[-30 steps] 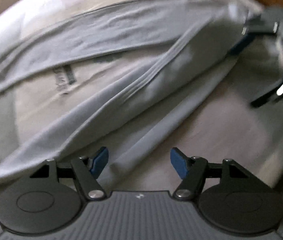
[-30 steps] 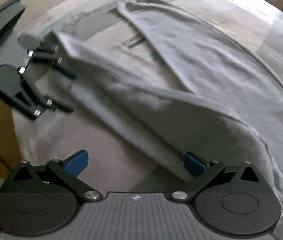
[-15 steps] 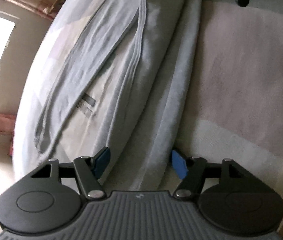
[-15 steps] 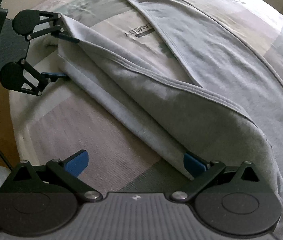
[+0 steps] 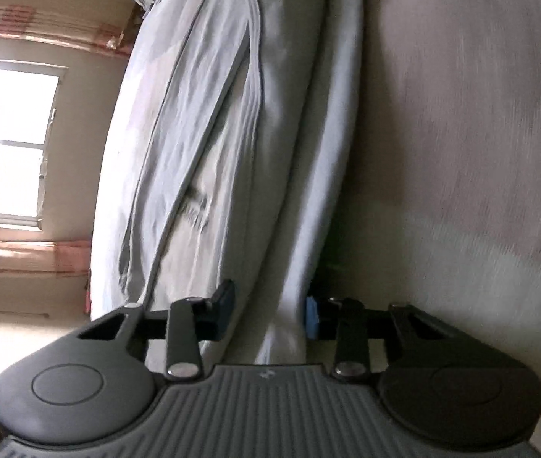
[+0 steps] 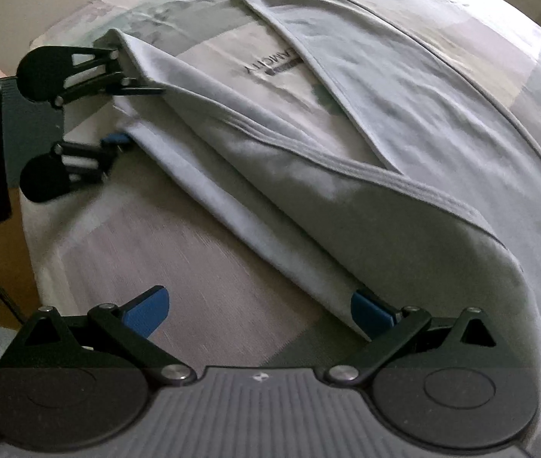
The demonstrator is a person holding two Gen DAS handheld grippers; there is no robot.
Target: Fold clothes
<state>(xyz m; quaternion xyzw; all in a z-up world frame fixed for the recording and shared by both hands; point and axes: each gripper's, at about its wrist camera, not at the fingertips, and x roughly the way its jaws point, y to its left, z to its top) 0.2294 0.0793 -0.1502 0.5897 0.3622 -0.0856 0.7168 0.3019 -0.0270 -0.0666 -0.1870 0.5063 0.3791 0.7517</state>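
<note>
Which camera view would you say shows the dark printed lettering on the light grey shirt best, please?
The right wrist view: the dark printed lettering lies unobstructed on the light grey shirt, its letters distinct though upside down. The left wrist view shows it only as a blurred smudge beside a fold.

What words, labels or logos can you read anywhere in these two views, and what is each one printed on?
"AMICITY", my best reading: dark print on the grey shirt, seen upside down in the right wrist view, first letters hidden by a fold.
Same print in the left wrist view: too blurred to read.
</note>
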